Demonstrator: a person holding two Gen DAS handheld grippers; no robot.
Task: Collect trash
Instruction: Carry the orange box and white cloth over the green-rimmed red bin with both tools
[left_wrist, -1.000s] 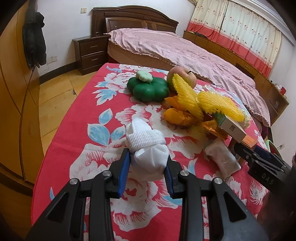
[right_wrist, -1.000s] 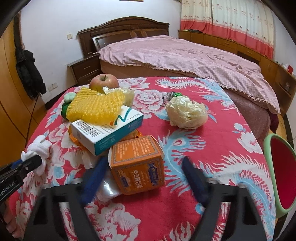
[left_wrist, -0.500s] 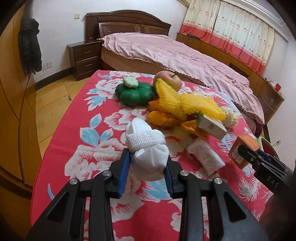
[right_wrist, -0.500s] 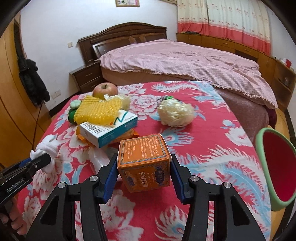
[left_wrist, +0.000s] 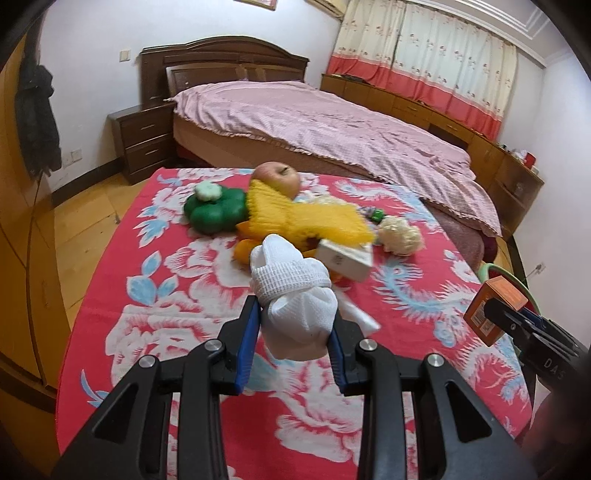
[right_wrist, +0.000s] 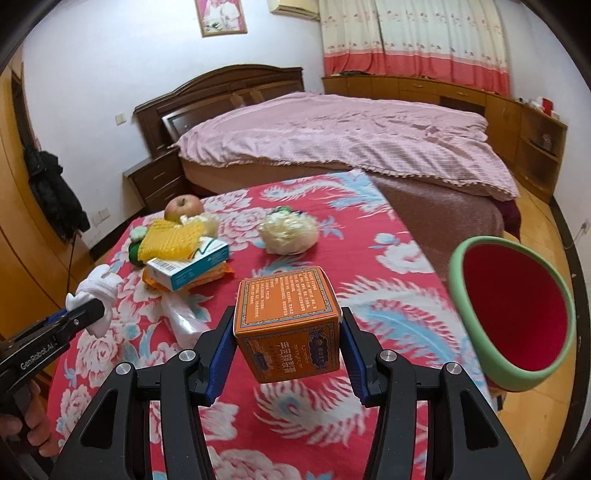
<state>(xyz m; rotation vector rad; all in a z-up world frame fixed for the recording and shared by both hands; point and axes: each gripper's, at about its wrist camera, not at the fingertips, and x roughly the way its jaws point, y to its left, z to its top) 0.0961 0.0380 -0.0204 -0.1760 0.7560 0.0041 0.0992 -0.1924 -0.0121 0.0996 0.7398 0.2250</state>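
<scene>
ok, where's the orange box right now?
Clamped in the right gripper, the orange box is lifted above the red floral cloth, left of the green-rimmed bin in the right wrist view.

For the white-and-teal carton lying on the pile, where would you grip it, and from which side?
Grip the white-and-teal carton across its two long side faces, near the barcode end, coming from above. It lies flat but tilted on the orange wrapper, with yellow foam netting over its far end, so the near end looks clearest.

"GenRobot.AI" is printed on the left gripper.
</scene>
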